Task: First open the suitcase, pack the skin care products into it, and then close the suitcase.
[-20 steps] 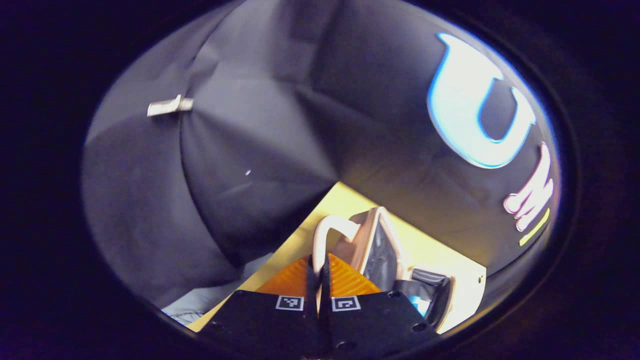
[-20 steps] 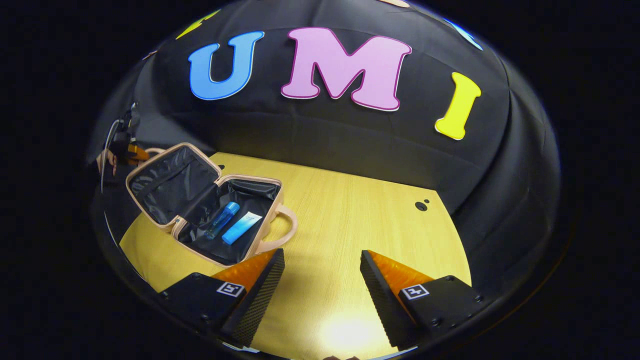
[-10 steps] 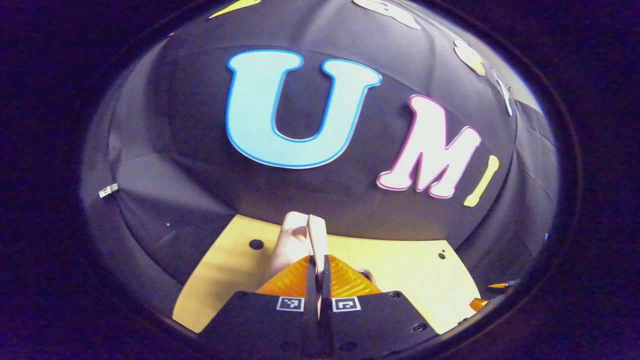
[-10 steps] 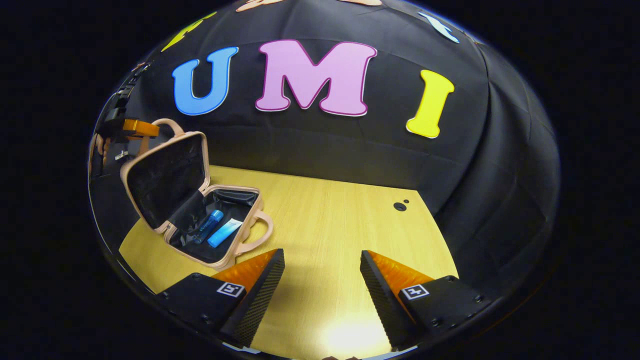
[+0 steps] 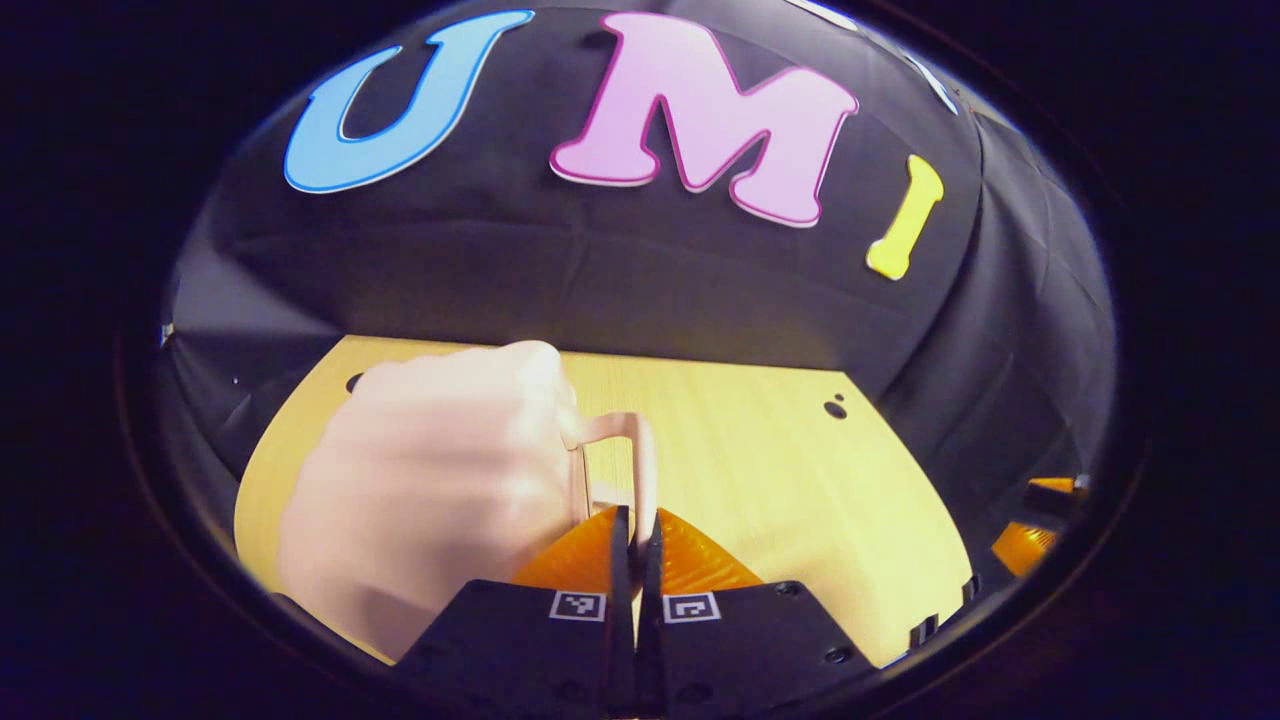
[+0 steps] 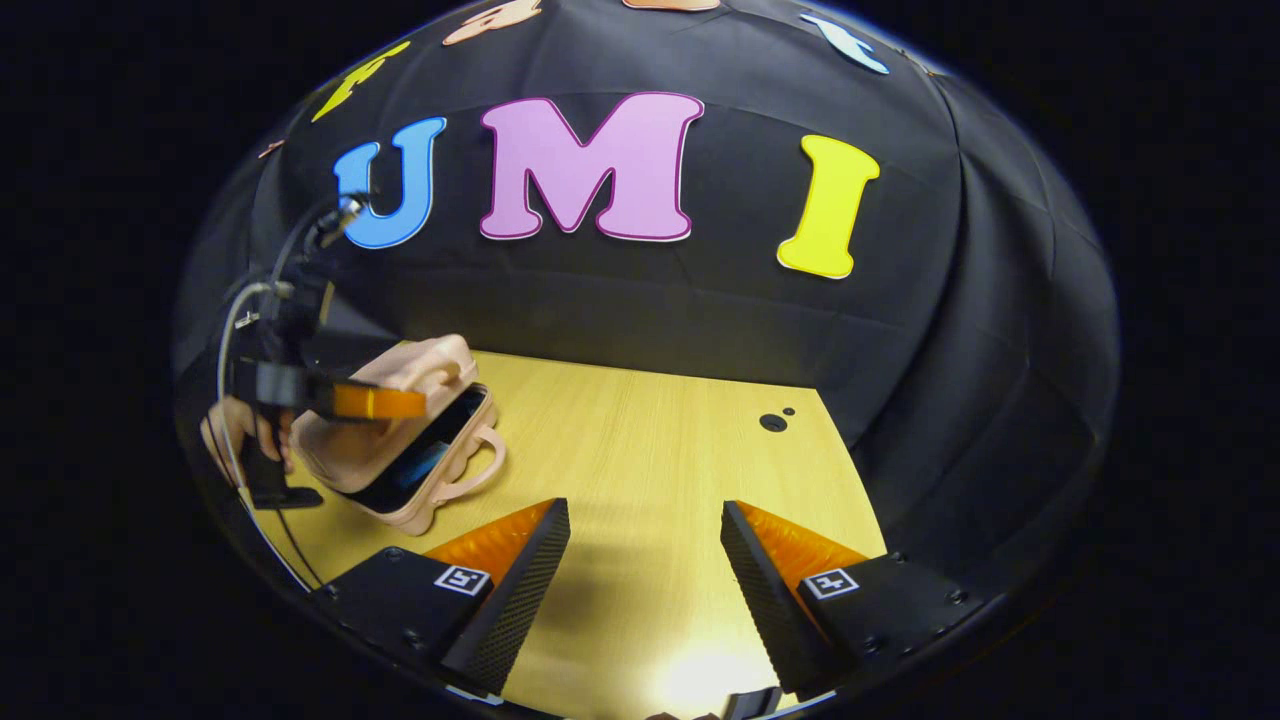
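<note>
The pink suitcase [image 6: 400, 440] lies at the table's left, its lid [image 5: 430, 480] lowered almost onto the base. A narrow gap remains at the front, where a bit of a blue skin care product [image 6: 425, 464] shows. My left gripper [image 5: 635, 530] is shut on the lid's handle [image 5: 625, 450]. From the right gripper view, the left gripper [image 6: 418, 403] hangs over the lid, with a hand [image 6: 235, 425] behind it. The base's own handle [image 6: 482, 462] sticks out in front. My right gripper [image 6: 645, 550] stands open above the bare table, to the right of the case, holding nothing.
The yellow wooden table [image 6: 650, 450] has two small holes [image 6: 772, 421] near its back right corner. A cable [image 6: 228, 330] loops up from the left gripper. My right gripper [image 5: 1040, 520] shows at the far right edge of the left gripper view.
The lid has swung from standing wide open down to nearly shut, carried by my left gripper on its handle. The products are now almost hidden. My right gripper stayed open and barely moved.
</note>
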Action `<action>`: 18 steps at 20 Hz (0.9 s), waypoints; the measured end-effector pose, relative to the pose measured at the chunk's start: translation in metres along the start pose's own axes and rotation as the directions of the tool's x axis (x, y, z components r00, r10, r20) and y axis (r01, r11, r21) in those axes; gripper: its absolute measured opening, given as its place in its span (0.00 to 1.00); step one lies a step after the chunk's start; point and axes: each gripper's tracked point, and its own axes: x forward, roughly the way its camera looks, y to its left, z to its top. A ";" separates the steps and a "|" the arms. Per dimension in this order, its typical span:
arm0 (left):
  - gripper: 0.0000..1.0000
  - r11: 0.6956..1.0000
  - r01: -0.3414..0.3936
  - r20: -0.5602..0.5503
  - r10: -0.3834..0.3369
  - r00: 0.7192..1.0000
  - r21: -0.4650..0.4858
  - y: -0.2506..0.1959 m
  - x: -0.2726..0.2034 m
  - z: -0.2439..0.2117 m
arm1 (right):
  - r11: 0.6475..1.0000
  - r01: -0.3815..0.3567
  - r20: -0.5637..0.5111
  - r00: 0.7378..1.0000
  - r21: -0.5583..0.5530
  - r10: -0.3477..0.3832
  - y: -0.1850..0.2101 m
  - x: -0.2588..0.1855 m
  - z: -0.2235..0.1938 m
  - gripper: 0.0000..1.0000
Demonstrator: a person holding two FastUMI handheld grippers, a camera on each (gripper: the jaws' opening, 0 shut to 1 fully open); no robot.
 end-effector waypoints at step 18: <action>0.96 0.995 -0.086 0.546 0.105 0.831 -0.060 -0.055 -0.282 0.160 | 1.000 -0.006 0.518 0.855 0.015 -0.003 0.000 -0.098 0.162 0.96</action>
